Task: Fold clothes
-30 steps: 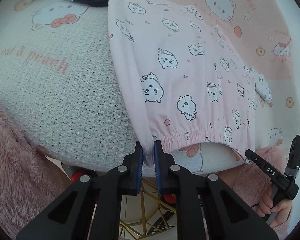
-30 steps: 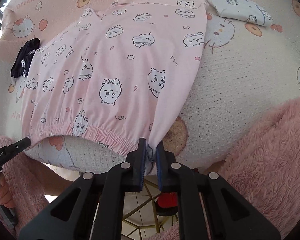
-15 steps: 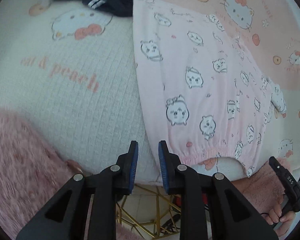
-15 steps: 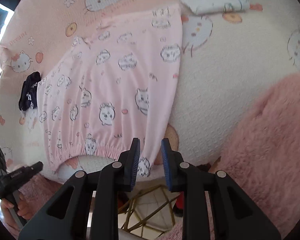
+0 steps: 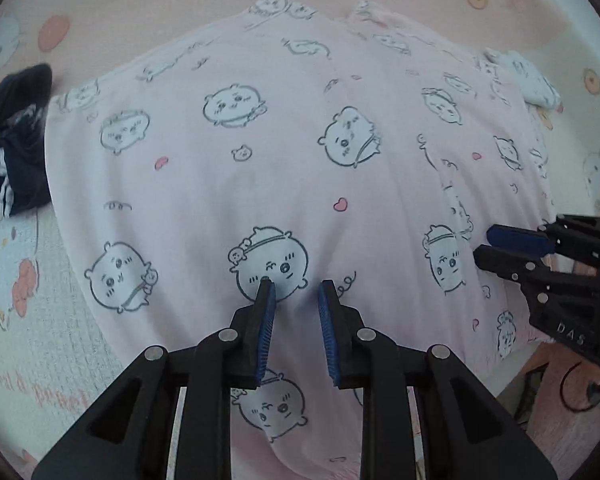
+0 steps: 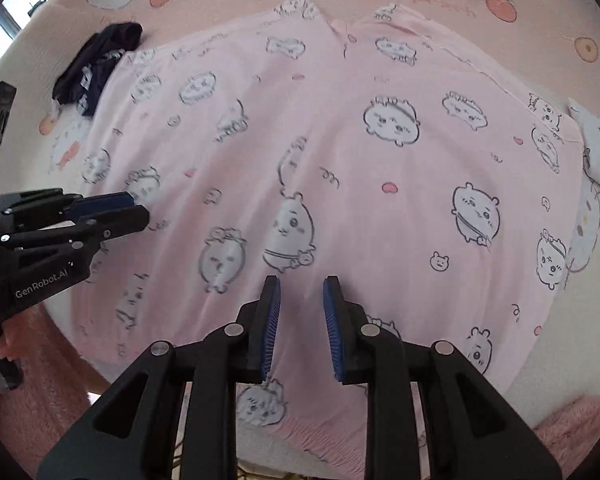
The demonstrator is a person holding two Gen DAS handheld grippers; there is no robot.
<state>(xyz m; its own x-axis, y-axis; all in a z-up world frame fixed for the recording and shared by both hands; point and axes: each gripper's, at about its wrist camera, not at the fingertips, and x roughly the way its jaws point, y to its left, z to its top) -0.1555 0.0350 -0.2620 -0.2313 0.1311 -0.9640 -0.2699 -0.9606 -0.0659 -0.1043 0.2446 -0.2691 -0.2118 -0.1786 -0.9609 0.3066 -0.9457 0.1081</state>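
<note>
Cartoon-print bedspread (image 5: pixel 100 20) carries pink garment (image 5: pixel 300 140), dark clothing (image 5: pixel 16 152), folded white piece (image 5: pixel 536 84)

The pajama garment (image 5: pixel 300 160) lies spread flat on the bed (image 5: pixel 40 340), so take it as the anchor. Off its left edge there's a bundled dark garment (image 5: pixel 12 152), touching it. At its far right corner sits a small folded piece (image 5: pixel 536 84). Both hand-held grippers hang over its near half, left hand-held gripper (image 5: pixel 294 304) left of the right hand-held gripper (image 6: pixel 300 304).
</note>
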